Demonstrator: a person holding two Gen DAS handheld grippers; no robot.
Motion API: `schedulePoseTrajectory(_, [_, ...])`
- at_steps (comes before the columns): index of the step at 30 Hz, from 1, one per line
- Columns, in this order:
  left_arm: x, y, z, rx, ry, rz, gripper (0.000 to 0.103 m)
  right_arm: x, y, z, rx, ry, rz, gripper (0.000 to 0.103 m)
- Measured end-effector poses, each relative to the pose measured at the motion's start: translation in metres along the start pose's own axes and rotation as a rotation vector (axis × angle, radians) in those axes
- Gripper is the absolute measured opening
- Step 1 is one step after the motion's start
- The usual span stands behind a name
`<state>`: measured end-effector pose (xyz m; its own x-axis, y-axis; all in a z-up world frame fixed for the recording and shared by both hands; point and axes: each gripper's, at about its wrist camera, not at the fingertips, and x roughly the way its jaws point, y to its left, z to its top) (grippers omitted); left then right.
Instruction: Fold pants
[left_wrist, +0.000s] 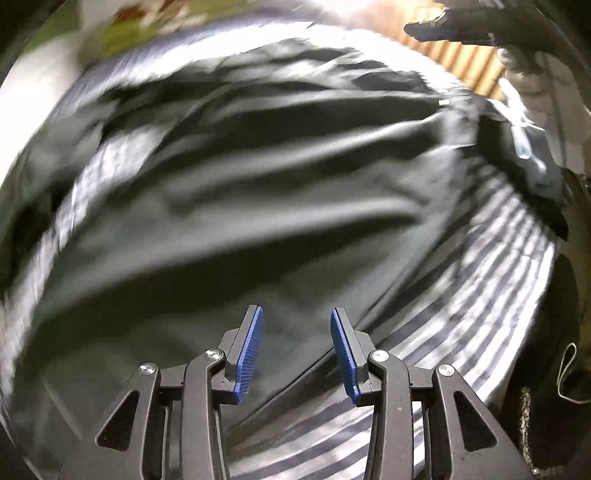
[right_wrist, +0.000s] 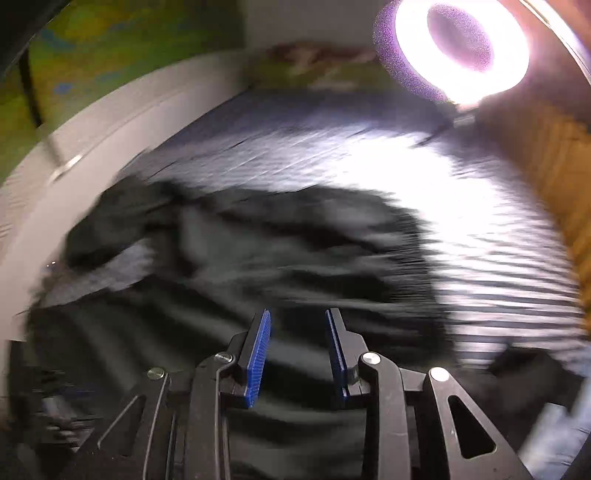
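Dark grey pants (left_wrist: 240, 192) lie wrinkled across a striped bedsheet (left_wrist: 491, 280), filling most of the left wrist view. My left gripper (left_wrist: 296, 314) hovers open above the near part of the pants, close to their right edge, with nothing between its blue pads (left_wrist: 251, 350). In the right wrist view the same pants (right_wrist: 258, 258) show as a blurred dark heap. My right gripper (right_wrist: 297, 315) is open over them, its pads (right_wrist: 256, 354) empty. Both views are motion-blurred.
The striped sheet (right_wrist: 461, 229) stretches to the right under a bright ring light (right_wrist: 461, 48). A wooden slatted surface (left_wrist: 461, 55) and another black gripper (left_wrist: 454, 26) show at the top right. A white edge (right_wrist: 92, 147) and a green patterned fabric (right_wrist: 92, 48) lie at the left.
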<state>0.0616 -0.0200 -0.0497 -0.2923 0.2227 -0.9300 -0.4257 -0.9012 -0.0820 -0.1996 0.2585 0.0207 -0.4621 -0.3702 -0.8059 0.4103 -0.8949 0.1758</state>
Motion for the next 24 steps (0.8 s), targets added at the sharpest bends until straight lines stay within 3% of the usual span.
schedulePoseTrajectory(3, [0.012,0.013,-0.012,-0.014,0.028,-0.004,0.04,0.069,0.04,0.013,-0.011,0.12,0.145,0.028])
schedulePoseTrajectory(6, [0.01,0.016,-0.014,0.001,0.015,-0.019,0.04,0.117,0.059,0.013,0.001,0.193,0.177,0.028])
schedulePoseTrajectory(8, [0.01,0.018,-0.016,0.009,0.011,-0.031,0.041,0.141,0.068,0.012,-0.022,0.2,0.129,0.028])
schedulePoseTrajectory(10, [0.009,0.02,-0.019,0.021,0.001,-0.04,0.042,0.162,0.065,0.012,-0.036,0.21,-0.017,0.028])
schedulePoseTrajectory(11, [0.007,0.022,-0.02,0.026,-0.001,-0.043,0.042,0.167,0.061,0.013,-0.019,0.222,-0.032,0.027])
schedulePoseTrajectory(14, [0.001,0.028,-0.024,0.001,-0.016,-0.058,0.043,0.163,0.054,0.017,0.018,0.227,0.005,0.027])
schedulePoseTrajectory(17, [-0.027,0.054,-0.032,-0.075,-0.09,-0.048,0.043,0.138,0.057,0.019,0.019,0.191,0.059,0.028])
schedulePoseTrajectory(20, [-0.062,0.101,-0.036,-0.226,-0.197,-0.05,0.046,0.103,0.073,0.024,-0.032,0.118,0.1,0.028])
schedulePoseTrajectory(24, [-0.11,0.172,-0.033,-0.482,-0.4,-0.04,0.051,0.063,0.109,0.041,-0.112,-0.01,0.159,0.03])
